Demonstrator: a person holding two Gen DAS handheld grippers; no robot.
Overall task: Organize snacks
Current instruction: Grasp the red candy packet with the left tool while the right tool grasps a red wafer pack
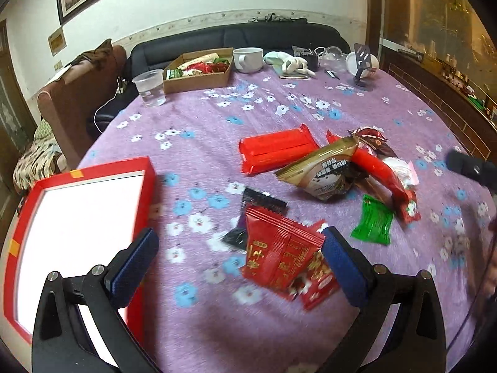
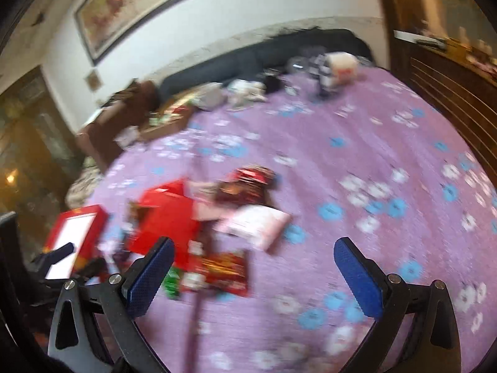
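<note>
Red snack packet (image 1: 281, 256), lower centre: light, crinkly, slippery; best pinched at a sealed edge. Left gripper (image 1: 239, 256) and right gripper (image 2: 254, 259) are spread wide, both empty.

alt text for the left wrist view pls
The open left gripper hovers over a red snack packet on a purple flowered tablecloth, with a red-rimmed box at its left. Beyond lies a loose pile of snacks, including a long red pack, a gold bag and a green packet.
</note>
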